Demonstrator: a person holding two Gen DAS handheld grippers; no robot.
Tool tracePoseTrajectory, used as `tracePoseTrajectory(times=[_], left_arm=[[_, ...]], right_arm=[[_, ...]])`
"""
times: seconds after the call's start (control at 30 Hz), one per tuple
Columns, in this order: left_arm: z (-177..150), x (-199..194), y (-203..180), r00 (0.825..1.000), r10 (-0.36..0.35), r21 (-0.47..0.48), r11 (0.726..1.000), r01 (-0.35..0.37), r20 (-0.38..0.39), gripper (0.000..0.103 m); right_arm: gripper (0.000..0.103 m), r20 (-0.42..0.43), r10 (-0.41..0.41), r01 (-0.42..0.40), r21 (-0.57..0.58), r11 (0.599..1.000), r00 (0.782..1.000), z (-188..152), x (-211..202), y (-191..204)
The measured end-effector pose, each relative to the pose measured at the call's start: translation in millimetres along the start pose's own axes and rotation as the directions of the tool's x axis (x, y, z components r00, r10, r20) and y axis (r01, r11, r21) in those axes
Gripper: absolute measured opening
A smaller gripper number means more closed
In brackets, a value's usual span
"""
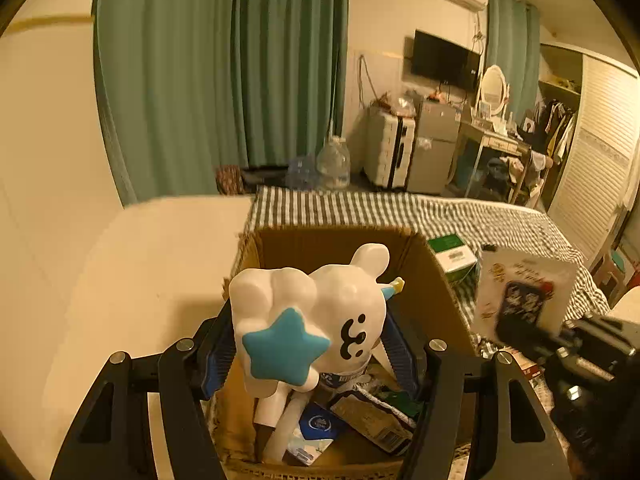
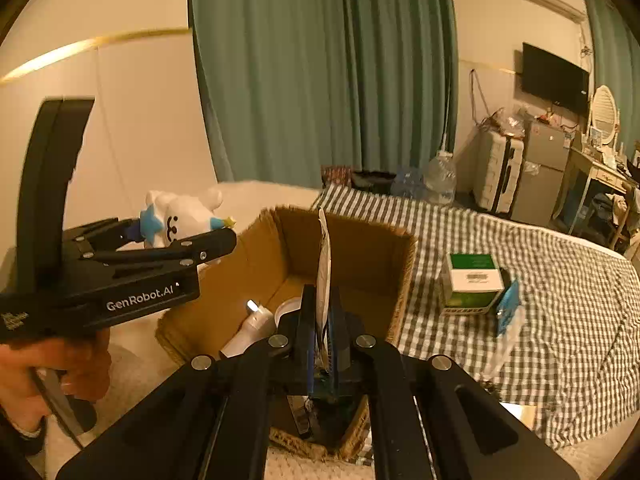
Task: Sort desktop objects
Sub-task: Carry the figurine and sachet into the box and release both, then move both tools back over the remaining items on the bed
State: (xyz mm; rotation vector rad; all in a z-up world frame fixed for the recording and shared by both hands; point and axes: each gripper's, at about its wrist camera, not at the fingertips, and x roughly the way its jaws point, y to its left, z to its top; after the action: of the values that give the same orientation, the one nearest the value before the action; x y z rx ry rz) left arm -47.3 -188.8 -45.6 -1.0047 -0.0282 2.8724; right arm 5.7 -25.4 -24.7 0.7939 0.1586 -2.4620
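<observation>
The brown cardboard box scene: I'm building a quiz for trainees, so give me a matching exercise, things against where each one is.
Things:
1. White bear figurine with blue star
2. Flat printed packet
3. Green and white carton
4. White tube

Places:
A. On the checked cloth
B. Inside the brown cardboard box
C. In the right jaws
D. In the left jaws

Pairs: 1-D, 2-C, 3-A, 4-B
</observation>
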Motion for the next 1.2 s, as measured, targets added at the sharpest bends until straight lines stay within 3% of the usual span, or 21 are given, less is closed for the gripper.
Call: tracePoseTrajectory(times=[0.07,0.2,0.3,0.4,0.47,0.63,0.73,1.03,1.2], left_arm=[[-4,13,4,0.999,-0.014,-0.012,1.0,0.014,-0.032,0.067],[-10,33,6,0.997,0.025,0.007,1.0,-0.025,-0.076,0.067],[-10,36,5,0.996,0.028,0.001,1.0,-0.028,-0.084,0.067],[-9,34,2,0.996,0.029,-0.006,1.0,-0.029,-0.079,0.07],[-10,33,2,0.997,0.03,-0.01,0.999,-0.031,-0.074,0.071],[-6,25,2,0.998,0.035,-0.021,0.999,-0.036,-0.046,0.072],[-6,18,-1,0.999,0.048,-0.014,0.999,-0.048,-0.024,0.087],[-6,-4,-11,0.996,0.084,-0.014,0.996,-0.084,0.023,0.087],[3,-40,-26,0.987,0.103,-0.034,0.994,-0.1,0.119,0.093]], right_arm=[[0.004,-0.027,0.01,-0.01,0.002,1.0,1.0,-3,15,2],[0.004,-0.084,0.016,-0.015,0.008,1.0,0.996,-14,45,0],[0.005,-0.084,0.008,-0.008,0.004,1.0,0.996,-23,55,0],[0.018,-0.093,0.007,-0.006,0.008,1.0,0.996,-28,61,-5],[0.037,-0.084,0.007,-0.006,0.017,1.0,0.996,-28,59,-7],[0.049,-0.012,-0.013,0.013,0.048,0.999,1.0,-25,37,-21],[0.054,0.007,-0.025,0.025,0.084,0.996,1.0,-23,18,-33],[0.06,0.101,-0.055,0.046,0.093,0.995,0.993,-3,-53,-44],[0.074,0.166,-0.086,0.078,0.056,0.995,0.982,6,-102,-53]])
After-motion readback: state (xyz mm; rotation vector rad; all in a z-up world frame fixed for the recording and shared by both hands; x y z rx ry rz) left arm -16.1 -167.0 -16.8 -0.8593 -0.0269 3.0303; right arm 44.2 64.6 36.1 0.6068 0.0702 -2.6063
